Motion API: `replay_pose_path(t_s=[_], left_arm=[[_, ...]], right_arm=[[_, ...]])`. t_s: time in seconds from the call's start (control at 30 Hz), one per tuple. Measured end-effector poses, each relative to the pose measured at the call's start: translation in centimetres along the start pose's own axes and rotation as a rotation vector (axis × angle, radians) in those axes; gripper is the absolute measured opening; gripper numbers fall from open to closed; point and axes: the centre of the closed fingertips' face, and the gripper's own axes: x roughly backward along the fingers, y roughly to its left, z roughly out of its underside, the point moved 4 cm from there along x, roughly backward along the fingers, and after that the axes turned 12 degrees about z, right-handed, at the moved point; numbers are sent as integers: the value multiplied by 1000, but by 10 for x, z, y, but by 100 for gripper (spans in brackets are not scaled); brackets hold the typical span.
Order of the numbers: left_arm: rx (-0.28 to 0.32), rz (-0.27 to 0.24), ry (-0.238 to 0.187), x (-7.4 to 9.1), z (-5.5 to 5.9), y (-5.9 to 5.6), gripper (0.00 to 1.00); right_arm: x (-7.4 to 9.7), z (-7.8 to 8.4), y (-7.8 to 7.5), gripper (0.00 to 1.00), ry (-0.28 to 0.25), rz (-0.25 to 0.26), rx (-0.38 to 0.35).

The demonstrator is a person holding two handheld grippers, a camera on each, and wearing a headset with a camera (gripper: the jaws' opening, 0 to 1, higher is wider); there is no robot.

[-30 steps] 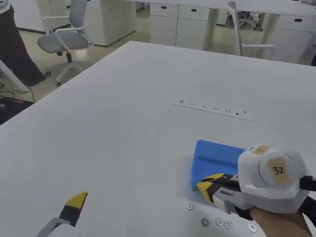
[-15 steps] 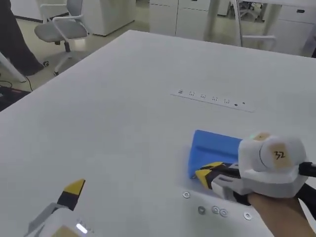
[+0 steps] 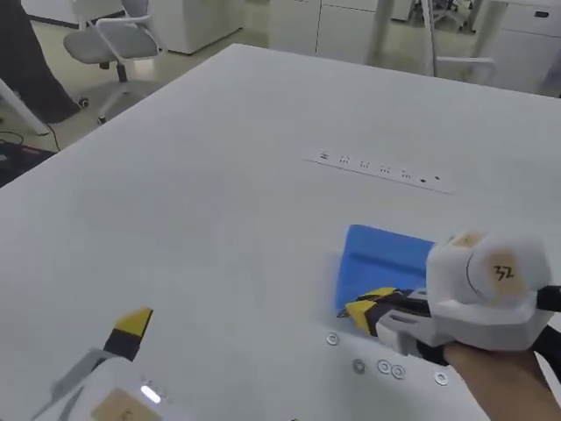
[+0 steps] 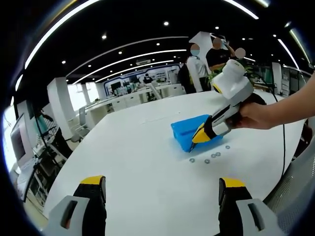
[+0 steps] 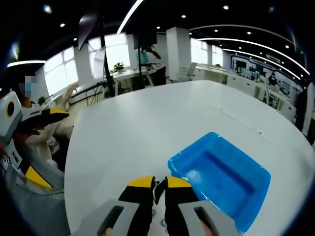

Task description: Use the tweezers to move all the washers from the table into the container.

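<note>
Five washers (image 3: 384, 367) lie flat on the white table (image 3: 219, 202) in a loose row, just beside the near edge of the blue container (image 3: 386, 259) and outside it. One washer sits slightly apart at the left end of the row; two in the middle nearly touch. The container is a shallow rectangular tray standing upright on the table, to the person's right of centre. The right gripper (image 3: 355, 311), held in a hand (image 3: 500, 386), hovers low over the near left corner of the container, with its yellow tips pointing left, above the table between the container rim and the washers. In the right gripper view the jaws are drawn together, with a thin dark slit between the yellow pads; whether anything is clamped in that slit cannot be determined, and no tweezers can be made out. The left gripper (image 4: 161, 183) is positioned well apart from the container, at the near left of the table. In the left gripper view its jaws stand wide apart with bare table between them, holding nothing. A recessed socket strip (image 3: 377, 168) runs across the table beyond the container. An office chair (image 3: 96, 39) stands on the floor past the far left edge of the table.
</note>
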Motion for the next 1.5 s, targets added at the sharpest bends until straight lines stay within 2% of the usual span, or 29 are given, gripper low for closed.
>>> replay_pose_path(t_s=[0.13,0.33,0.53,0.83,1.13,1.4,1.43,1.47,1.5], left_arm=[[-3,0,-3,0,-1,0,98],[-4,-3,-5,1,-1,0,98],[-4,-9,-7,2,-1,1,97],[-6,-13,-6,2,-1,2,97],[-4,-17,-9,2,-1,3,97],[-3,-21,-9,3,0,4,96],[-3,-23,-8,3,0,4,96],[-3,-23,-9,3,0,5,96],[-3,-25,-11,3,0,5,96]], right_arm=[[1,7,4,4,38,-12,5],[-3,9,8,4,75,-15,21],[-4,9,9,4,96,-10,57],[-8,8,8,4,147,-10,74],[-3,5,8,4,193,-11,115],[-3,1,6,3,273,-25,161],[-2,3,6,3,317,-34,169],[-3,2,5,3,317,-34,174],[-2,4,4,3,339,-36,188]])
